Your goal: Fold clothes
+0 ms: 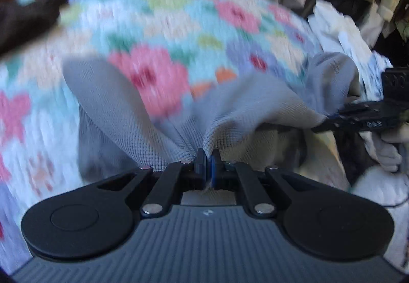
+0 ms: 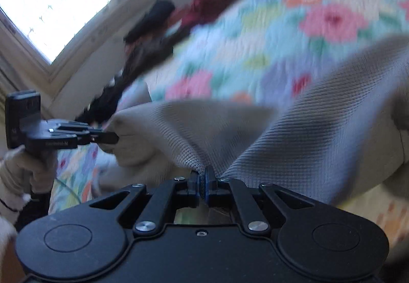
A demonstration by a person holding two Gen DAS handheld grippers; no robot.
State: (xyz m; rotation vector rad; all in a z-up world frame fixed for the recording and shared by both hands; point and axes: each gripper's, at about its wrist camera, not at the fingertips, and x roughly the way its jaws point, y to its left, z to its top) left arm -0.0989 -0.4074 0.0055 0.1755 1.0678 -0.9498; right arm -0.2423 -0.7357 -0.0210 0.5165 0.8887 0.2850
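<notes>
The left gripper [image 1: 208,155] has its jaws pressed together on a bunched fold of the grey waffle-knit garment [image 1: 122,109], which fans out just ahead of the jaws. The right gripper [image 2: 203,175] pinches another fold of the same garment the same way, cloth spreading up and to both sides of its jaws. The garment hangs between the two grippers, above the flowered bedspread [image 1: 179,14]. Beyond the jaws, at the bed's far side, lie a dark red cloth [image 2: 212,7] and a black one [image 2: 150,20]. Background detail is blurred.
</notes>
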